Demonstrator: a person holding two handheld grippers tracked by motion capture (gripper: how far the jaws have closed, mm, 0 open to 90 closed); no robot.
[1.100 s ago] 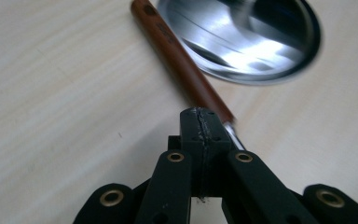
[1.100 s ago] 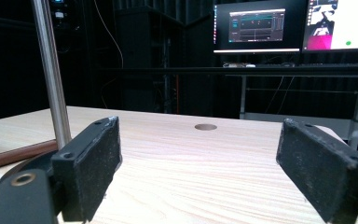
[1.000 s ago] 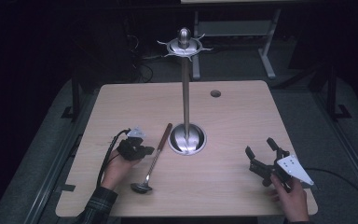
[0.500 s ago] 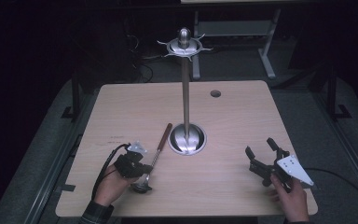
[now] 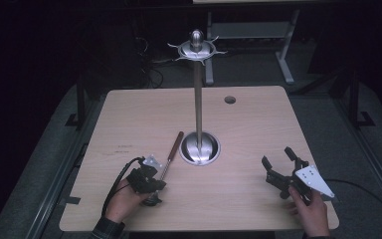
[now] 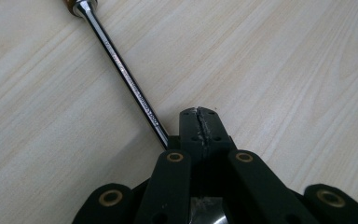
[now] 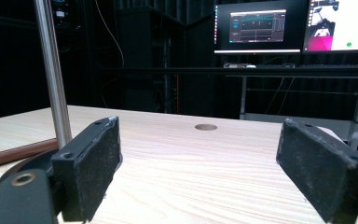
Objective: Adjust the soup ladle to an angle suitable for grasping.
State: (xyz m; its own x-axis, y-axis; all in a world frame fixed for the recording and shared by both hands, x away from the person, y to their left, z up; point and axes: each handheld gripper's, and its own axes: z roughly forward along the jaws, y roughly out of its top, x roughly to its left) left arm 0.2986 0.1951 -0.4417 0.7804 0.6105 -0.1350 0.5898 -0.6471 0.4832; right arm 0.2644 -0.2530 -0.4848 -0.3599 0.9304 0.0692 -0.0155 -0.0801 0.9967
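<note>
While the right hand keeps its place near the right front corner, the left gripper (image 5: 146, 181) has slid rightward across the table (image 5: 258, 124) since a second ago and now sits over the bowl end of the ladle (image 5: 170, 154). Its jaws are pressed together, pad to pad, with nothing between the tips; the ladle's shiny shaft (image 6: 126, 74) runs off just beside them on the left in the left gripper view, and I cannot tell whether they touch it. The ladle itself hasn't budged: it lies flat, brown handle pointing toward the stand's base (image 5: 199, 148), bowl toward the front edge and hidden under the gripper.

Over on the right, the right gripper (image 5: 283, 167) hovers with its jaws standing wide apart, gripping nothing, well away from the ladle and the stand. Its own view looks level across the wood, pads (image 7: 91, 163) framing bare tabletop.

Plenty of room here: the middle and far half of the table lie open, with a small round hole (image 5: 230, 99) near the back edge. The left hand sits close to the front edge. A tall metal pole (image 5: 198, 99) rises from the base to a hook crown (image 5: 197, 48).

Pale wood grain, dark room, grey floor, and lit screens (image 7: 261, 25) behind the table.
</note>
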